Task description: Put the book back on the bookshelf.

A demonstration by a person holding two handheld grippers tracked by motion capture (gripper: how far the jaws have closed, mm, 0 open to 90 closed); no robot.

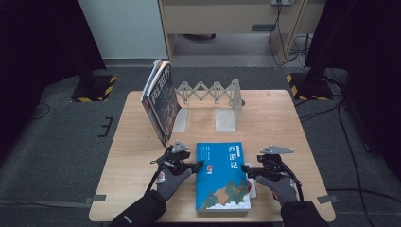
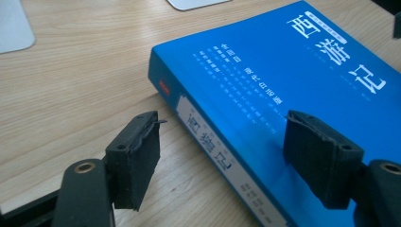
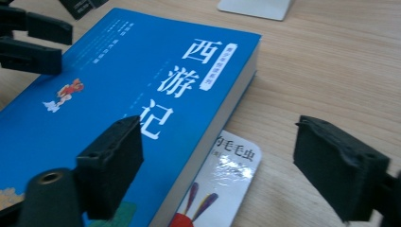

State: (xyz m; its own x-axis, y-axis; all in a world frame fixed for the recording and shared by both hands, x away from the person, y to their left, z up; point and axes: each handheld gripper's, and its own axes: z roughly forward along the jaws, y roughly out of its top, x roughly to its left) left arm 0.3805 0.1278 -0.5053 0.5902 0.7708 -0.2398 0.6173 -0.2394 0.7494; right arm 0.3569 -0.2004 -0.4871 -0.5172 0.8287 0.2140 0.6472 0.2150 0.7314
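A blue book (image 1: 223, 176) with white Chinese title lies flat at the table's front middle. My left gripper (image 1: 199, 164) is at its left edge. In the left gripper view it stands open (image 2: 227, 158) astride the spine (image 2: 208, 139), one jaw over the table and the other over the cover. My right gripper (image 1: 244, 168) is at the book's right edge, also open (image 3: 226, 170), with one jaw above the blue cover (image 3: 94, 94) and the other above bare wood. A thin white booklet (image 3: 222, 184) sticks out from under the book.
An expanding metal bookend rack (image 1: 213, 97) stands at the back middle of the wooden table (image 1: 283, 123). Some books (image 1: 161, 101) lean against its left end. The table's edges and dark floor surround it; black stands flank the back corners.
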